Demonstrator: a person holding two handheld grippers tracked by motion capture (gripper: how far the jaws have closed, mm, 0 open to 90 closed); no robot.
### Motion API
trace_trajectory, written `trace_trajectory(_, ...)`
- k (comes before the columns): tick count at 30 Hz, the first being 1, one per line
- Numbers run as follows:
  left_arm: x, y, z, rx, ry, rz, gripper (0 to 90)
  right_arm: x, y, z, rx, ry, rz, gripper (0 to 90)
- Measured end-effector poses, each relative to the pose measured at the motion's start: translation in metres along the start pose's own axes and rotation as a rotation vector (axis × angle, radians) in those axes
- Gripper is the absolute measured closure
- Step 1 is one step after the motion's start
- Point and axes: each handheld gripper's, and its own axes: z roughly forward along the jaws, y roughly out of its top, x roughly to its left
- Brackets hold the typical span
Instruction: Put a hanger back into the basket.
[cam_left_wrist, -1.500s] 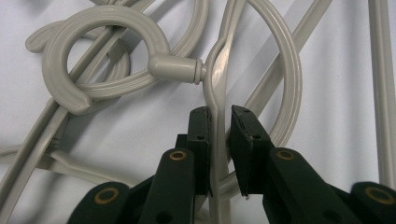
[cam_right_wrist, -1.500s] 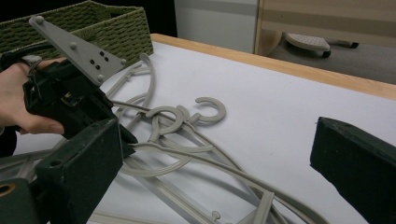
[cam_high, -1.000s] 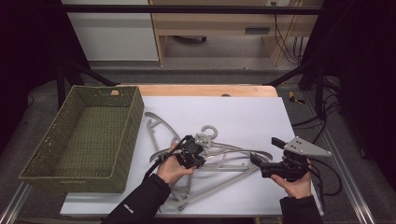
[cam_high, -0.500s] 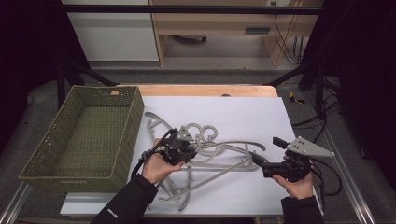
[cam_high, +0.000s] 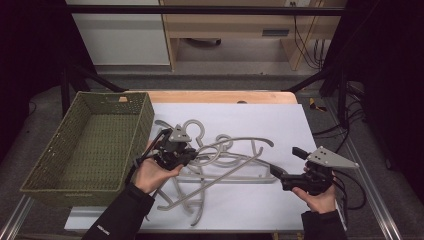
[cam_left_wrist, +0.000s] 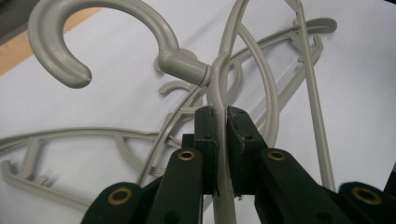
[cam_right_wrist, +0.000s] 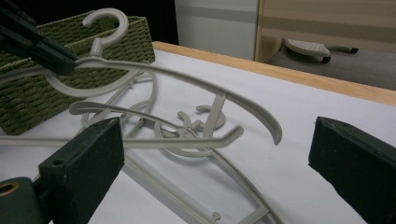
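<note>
from my seat i see a green woven basket (cam_high: 90, 145) on the left of the white table (cam_high: 280, 125); my left gripper (cam_high: 172, 150) pinches a grey hanger (cam_left_wrist: 219, 93) lifted off the pile of hangers (cam_high: 225, 165) just beside it; my right gripper (cam_high: 290, 165) rests spread; wooden furniture (cam_high: 235, 30) stands behind.

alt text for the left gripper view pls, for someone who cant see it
The left gripper has its two black jaws shut on the thin bar of a grey plastic hanger, just below its hook. More grey hangers lie tangled on the white table beyond.
</note>
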Motion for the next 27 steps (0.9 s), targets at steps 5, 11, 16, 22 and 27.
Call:
trace_trajectory(5, 0.005, 0.002, -0.016, -0.022, 0.018, -0.002, 83.2, 0.0, 0.0, 0.0, 0.0, -0.002, 0.004, 3.8)
trace_trajectory(11, 0.016, 0.002, -0.035, -0.042, 0.053, -0.012, 83.2, 0.0, 0.0, 0.001, 0.0, 0.0, 0.002, 3.9)
trace_trajectory(16, 0.026, -0.001, -0.048, -0.044, 0.078, -0.016, 83.2, 0.001, -0.001, 0.002, 0.009, 0.003, -0.003, 3.9)
trace_trajectory(22, 0.037, -0.003, -0.061, -0.052, 0.108, -0.031, 83.2, 0.001, -0.001, 0.004, 0.011, 0.004, -0.003, 3.9)
trace_trajectory(27, 0.05, -0.006, -0.077, -0.062, 0.14, -0.051, 83.2, 0.001, -0.001, 0.003, 0.008, 0.004, 0.0, 4.0)
